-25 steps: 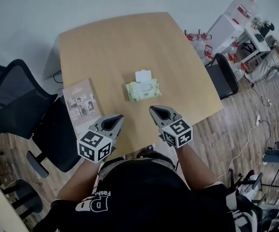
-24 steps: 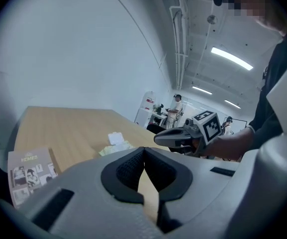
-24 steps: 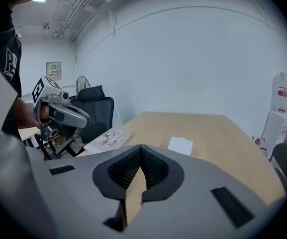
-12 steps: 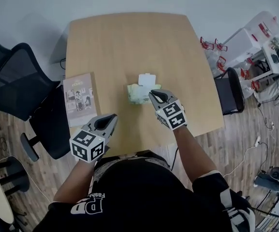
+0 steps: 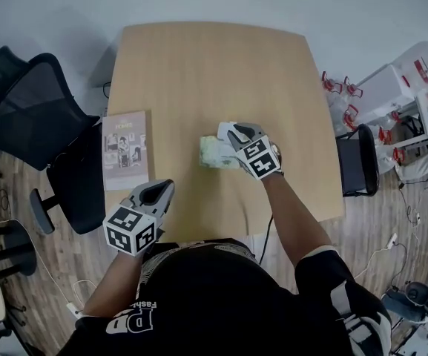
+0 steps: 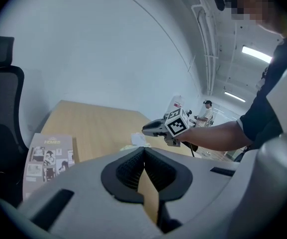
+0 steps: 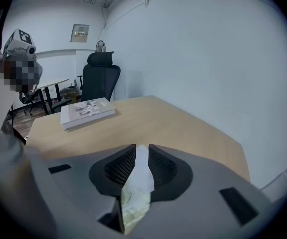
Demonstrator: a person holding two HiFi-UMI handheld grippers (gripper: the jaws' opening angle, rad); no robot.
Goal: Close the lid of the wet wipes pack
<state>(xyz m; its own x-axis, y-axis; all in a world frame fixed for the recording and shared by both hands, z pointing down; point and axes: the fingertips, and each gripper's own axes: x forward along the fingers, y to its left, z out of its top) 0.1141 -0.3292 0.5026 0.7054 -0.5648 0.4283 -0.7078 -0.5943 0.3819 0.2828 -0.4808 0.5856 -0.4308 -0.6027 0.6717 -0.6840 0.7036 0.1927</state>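
Observation:
The pale green wet wipes pack (image 5: 215,153) lies mid-table, and its white lid (image 7: 142,171) stands raised at the far side. My right gripper (image 5: 230,131) hovers right over the pack, pointing down at it. In the right gripper view (image 7: 142,148) the jaws are opening, with the lid and the pack (image 7: 133,205) showing in the gap between the pads. My left gripper (image 5: 159,191) hangs at the table's near edge, well left of the pack, its jaws together and empty (image 6: 143,151). The left gripper view also shows the right gripper (image 6: 151,128) above the pack (image 6: 132,144).
A book (image 5: 127,149) lies at the table's (image 5: 199,65) left edge. Black office chairs stand to the left (image 5: 28,117) and right (image 5: 356,162). White shelving with red-topped items (image 5: 392,87) stands at the far right.
My right gripper has travelled forward from the table's near edge to above the pack, and its jaws have parted. The left gripper has stayed near the front edge.

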